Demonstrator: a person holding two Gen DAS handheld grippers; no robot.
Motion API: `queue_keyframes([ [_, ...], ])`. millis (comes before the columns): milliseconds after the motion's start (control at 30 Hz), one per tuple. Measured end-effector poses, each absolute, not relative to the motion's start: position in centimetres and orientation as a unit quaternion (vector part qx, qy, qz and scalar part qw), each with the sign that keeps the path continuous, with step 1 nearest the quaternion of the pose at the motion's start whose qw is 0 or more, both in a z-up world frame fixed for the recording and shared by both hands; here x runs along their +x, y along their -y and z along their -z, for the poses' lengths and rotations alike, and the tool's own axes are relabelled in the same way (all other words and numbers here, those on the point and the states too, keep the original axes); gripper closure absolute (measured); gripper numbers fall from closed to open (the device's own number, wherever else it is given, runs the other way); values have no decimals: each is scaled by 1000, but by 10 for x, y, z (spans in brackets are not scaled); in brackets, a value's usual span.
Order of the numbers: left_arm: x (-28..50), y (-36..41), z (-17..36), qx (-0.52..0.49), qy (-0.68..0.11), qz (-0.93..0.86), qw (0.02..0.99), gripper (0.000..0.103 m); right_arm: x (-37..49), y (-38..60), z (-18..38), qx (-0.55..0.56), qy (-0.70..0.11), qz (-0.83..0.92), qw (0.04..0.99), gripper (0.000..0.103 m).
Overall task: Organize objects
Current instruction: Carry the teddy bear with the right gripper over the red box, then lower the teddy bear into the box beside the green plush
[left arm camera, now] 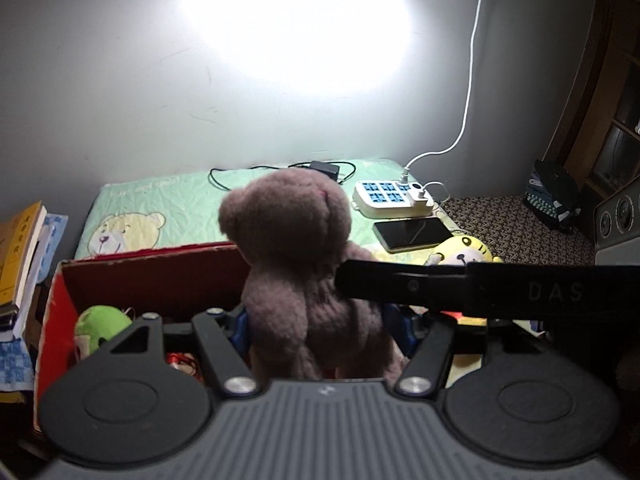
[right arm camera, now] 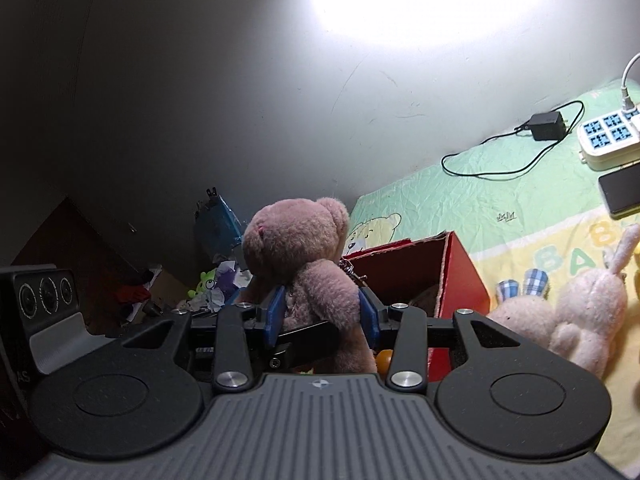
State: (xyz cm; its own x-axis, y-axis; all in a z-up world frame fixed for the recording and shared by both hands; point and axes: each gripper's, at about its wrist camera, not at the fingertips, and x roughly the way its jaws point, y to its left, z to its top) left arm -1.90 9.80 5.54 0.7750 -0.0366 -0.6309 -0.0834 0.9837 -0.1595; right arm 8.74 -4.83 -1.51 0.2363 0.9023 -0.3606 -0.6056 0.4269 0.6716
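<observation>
A brown plush teddy bear (left arm camera: 304, 280) is held upright between both grippers, above the red cardboard box (left arm camera: 160, 276). My left gripper (left arm camera: 320, 332) is shut on the bear's lower body; its blue pads are mostly hidden by the fur. My right gripper (right arm camera: 322, 316) is shut on the same bear (right arm camera: 308, 264), its blue pads (right arm camera: 275, 312) pressing the torsо from both sides. The right gripper's black body (left arm camera: 480, 288) crosses the left wrist view. The box (right arm camera: 460, 276) holds a green plush toy (left arm camera: 100, 328).
A yellow tiger plush (left arm camera: 464, 254), a phone (left arm camera: 414, 232) and a white power strip (left arm camera: 394, 200) lie on the green bear-print blanket (left arm camera: 160, 204). Pale rabbit plush toys (right arm camera: 580, 304) lie right of the box. Books (left arm camera: 20, 256) stand at left. A charger (right arm camera: 546, 126) lies by the wall.
</observation>
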Motion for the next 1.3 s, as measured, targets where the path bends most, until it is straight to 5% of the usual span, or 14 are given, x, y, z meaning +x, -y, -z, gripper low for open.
queue_keyframes([
  [1300,-2,-215,35,-79,-426,-81,898,33,106,-80,102,187,-522,-414,722,63],
])
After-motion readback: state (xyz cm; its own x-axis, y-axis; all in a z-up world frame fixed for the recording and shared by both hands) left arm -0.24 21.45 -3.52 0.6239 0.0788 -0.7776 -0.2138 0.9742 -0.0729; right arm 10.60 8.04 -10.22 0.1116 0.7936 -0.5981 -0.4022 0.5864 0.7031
